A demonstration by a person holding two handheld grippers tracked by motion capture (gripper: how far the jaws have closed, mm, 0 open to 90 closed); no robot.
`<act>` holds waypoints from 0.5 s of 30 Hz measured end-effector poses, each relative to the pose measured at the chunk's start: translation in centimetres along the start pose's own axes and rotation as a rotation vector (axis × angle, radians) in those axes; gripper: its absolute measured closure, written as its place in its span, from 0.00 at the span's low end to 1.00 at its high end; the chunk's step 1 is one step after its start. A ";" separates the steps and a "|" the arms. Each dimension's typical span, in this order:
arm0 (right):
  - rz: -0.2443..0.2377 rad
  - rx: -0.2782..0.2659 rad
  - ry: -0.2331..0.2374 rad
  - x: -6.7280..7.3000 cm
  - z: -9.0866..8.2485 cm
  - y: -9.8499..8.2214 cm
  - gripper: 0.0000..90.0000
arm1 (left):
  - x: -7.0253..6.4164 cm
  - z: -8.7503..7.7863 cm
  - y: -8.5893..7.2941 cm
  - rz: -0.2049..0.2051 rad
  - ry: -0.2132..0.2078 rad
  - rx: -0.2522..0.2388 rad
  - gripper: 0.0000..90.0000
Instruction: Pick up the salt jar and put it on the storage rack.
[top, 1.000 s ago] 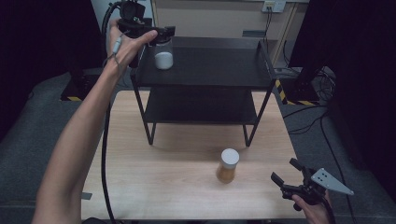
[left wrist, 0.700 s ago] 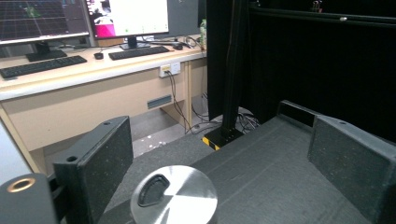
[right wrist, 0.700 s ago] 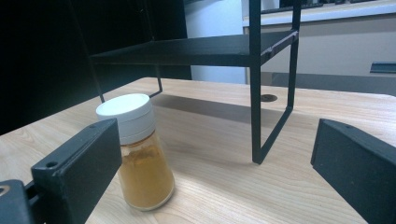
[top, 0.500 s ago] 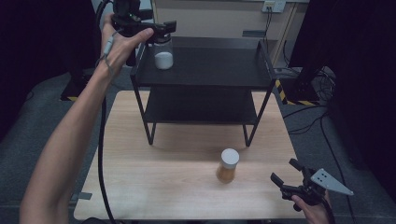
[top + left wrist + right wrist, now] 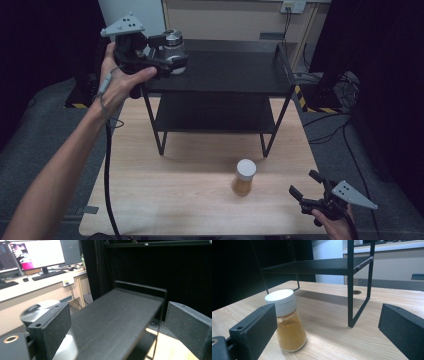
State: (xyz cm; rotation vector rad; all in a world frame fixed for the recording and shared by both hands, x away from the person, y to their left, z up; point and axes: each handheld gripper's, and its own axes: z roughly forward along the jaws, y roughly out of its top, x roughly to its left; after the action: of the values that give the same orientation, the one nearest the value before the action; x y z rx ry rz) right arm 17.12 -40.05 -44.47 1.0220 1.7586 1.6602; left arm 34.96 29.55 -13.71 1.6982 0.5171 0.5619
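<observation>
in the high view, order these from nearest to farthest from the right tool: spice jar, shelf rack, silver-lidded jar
1. Spice jar: on the table, just left of the right tool.
2. Shelf rack: behind it, mid-table.
3. Silver-lidded jar: top shelf, far-left corner.

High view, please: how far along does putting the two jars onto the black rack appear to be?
Done: the silver-lidded jar stands on the rack's top shelf, with the open left tool beside it, not gripping. In hand: nothing is held; the open right tool faces the spice jar. Left: that jar remains on the table, probably next to shelve.
</observation>
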 end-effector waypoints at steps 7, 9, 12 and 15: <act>-0.004 0.001 0.000 0.0 0.0 0.0 0.03 | -1.8 -1.8 -2.2 0.024 -0.064 -0.025 0.06; -0.004 0.000 0.000 0.1 0.0 0.0 0.03 | -2.2 -2.2 -2.8 0.032 -0.070 -0.020 0.06; -0.004 0.001 0.000 0.1 0.0 0.0 0.03 | -3.1 -2.7 -3.8 0.052 -0.071 -0.021 0.06; -0.004 0.002 0.000 0.1 0.0 0.0 0.03 | -3.7 -3.1 -5.0 0.054 -0.081 -0.032 0.06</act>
State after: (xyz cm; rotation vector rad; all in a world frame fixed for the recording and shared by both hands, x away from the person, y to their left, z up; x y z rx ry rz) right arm 17.06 -39.96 -44.43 1.0186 1.7612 1.6561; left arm 29.92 30.56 -18.38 1.7013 0.4031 0.5351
